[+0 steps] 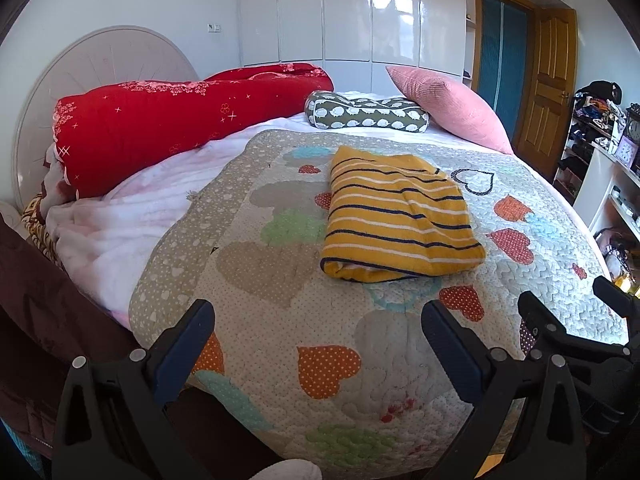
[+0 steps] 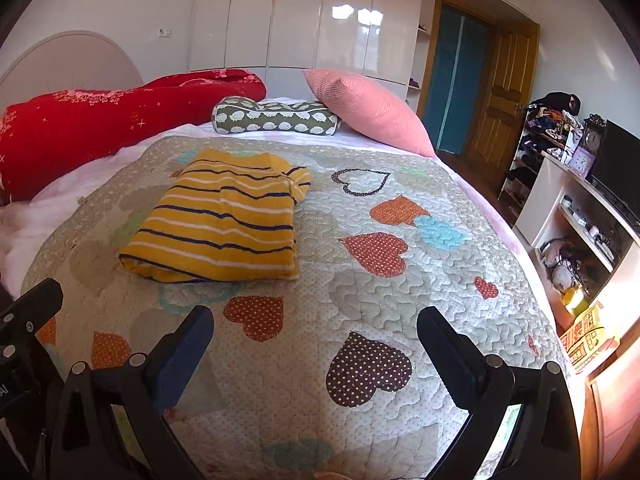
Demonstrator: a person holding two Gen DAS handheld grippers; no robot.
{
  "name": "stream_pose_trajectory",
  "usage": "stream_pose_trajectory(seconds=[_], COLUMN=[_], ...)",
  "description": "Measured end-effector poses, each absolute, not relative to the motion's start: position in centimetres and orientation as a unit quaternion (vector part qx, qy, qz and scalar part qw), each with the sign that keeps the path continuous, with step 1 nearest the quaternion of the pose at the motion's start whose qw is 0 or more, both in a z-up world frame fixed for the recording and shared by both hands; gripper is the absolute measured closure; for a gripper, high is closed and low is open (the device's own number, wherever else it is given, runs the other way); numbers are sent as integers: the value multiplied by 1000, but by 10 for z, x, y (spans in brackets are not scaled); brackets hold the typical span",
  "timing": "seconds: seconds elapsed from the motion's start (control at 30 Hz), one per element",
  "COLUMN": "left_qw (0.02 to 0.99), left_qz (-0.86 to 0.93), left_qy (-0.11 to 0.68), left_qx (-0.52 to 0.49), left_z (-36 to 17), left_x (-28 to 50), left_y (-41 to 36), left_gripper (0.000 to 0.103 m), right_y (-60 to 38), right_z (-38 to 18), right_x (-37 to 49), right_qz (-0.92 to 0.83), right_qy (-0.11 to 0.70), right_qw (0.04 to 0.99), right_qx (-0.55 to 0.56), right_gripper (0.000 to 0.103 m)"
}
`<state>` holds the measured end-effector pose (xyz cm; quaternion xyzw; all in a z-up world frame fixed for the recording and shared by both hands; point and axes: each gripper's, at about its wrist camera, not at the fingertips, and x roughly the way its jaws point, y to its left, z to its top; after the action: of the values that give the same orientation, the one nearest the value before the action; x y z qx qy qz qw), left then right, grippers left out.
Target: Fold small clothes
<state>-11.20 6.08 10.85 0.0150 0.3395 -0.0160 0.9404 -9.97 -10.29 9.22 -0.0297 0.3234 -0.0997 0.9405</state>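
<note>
A folded yellow striped garment (image 1: 400,216) lies on the heart-patterned quilt (image 1: 288,360) that covers the near part of the bed, well ahead of both tools and touched by neither. The left gripper (image 1: 318,328) has its fingers spread wide over bare quilt with nothing between them, and the right gripper (image 2: 315,334) is spread the same way, also empty. Only the left wrist view shows the white fluffy blanket (image 1: 132,216) spilling off the quilt's left edge and the full round headboard (image 1: 80,80); it also catches the right tool's black fingers at its lower right. Only the right wrist view shows the low white shelving (image 2: 576,216) beside the bed, a dark screen (image 2: 618,168) on top of it and a yellow box (image 2: 586,332) on the floor (the left tool's black body pokes in at its lower left edge). Both views share the red quilt roll (image 2: 120,120), the green patterned bolster (image 2: 276,118) and the pink pillow (image 2: 372,112) at the far end. The garment's long axis runs from the near edge of the bed towards the pillows, its stripes crossing that axis; the thick folded edge faces the grippers, and in the right wrist view a small flap sticks out at its far right corner.
</note>
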Motion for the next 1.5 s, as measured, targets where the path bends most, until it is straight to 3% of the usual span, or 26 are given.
stream_pose_trajectory(seconds=[1.5], left_qw=[925], left_qz=[-34], left_qy=[380], left_qx=[-2], left_z=[93], left_x=[-112], left_y=[55], left_gripper=[0], right_y=[-107], right_z=[77], right_x=[-98], right_qz=[-104], right_qy=[360], right_qw=[927], right_qx=[-14], right_gripper=[1])
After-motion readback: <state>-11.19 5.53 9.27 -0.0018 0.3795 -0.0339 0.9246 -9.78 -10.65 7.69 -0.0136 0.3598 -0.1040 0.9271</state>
